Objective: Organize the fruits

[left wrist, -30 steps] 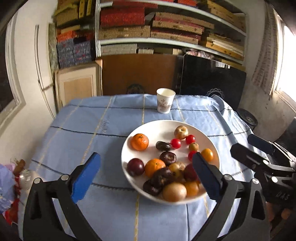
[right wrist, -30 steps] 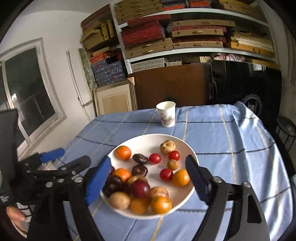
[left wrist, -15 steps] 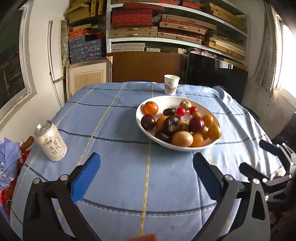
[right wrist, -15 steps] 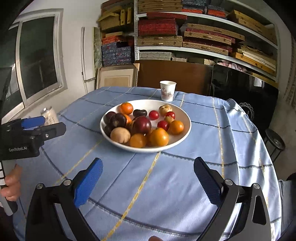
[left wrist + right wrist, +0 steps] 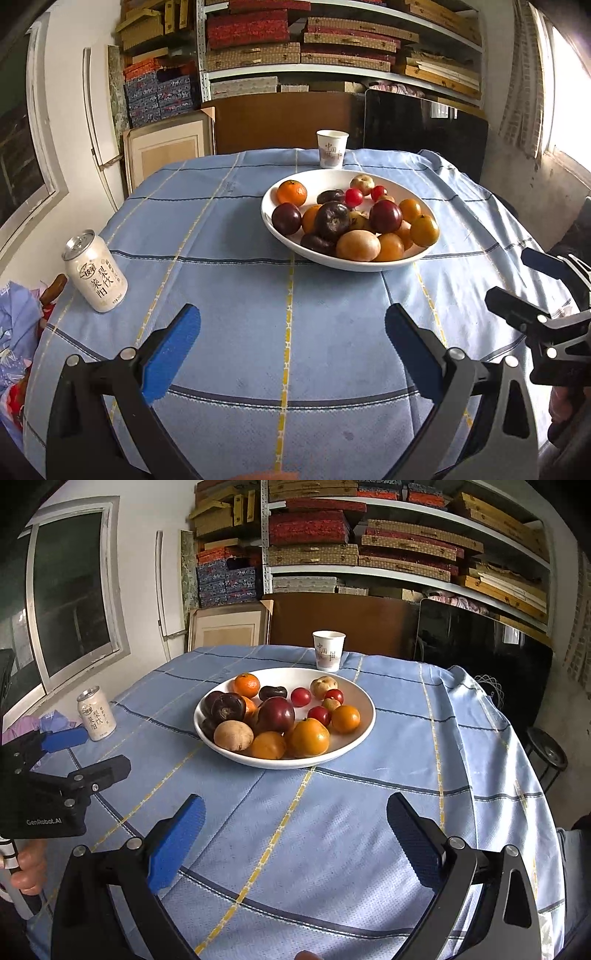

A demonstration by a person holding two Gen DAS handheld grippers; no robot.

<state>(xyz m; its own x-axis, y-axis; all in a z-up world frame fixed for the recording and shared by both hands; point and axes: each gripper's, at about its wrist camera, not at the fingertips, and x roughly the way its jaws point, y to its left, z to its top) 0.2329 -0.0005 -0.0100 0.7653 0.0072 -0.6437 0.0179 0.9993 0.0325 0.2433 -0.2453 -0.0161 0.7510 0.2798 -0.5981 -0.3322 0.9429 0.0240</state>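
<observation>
Left gripper [image 5: 291,350], low in the left wrist view: blue ribbed pads [image 5: 171,354] spread wide on black arms, pinching nothing, touching nothing, hanging over bare tablecloth [image 5: 236,295]. Right gripper [image 5: 295,834], low in the right wrist view: same wide spread, same blue textured pads [image 5: 177,843], empty, clear of the cloth. Also seen from the side at the right edge of the left wrist view, fingers apart there too.

Above centre in both views, well apart from both grippers: a round, shallow, glossy white plate [image 5: 364,705] heaped with fruits [image 5: 275,716]: smooth orange citrus, a shiny dark red plum, wrinkled dark purple rounds, small bright red tomatoes, a dull tan oval at the near rim.

Beyond the plate, near its far rim: a tapered white paper cup [image 5: 328,650]. At mid left: an upright pale drink can [image 5: 96,271] with a metal top. Underneath: woven light blue cloth crossed by dark blue and yellow lines
</observation>
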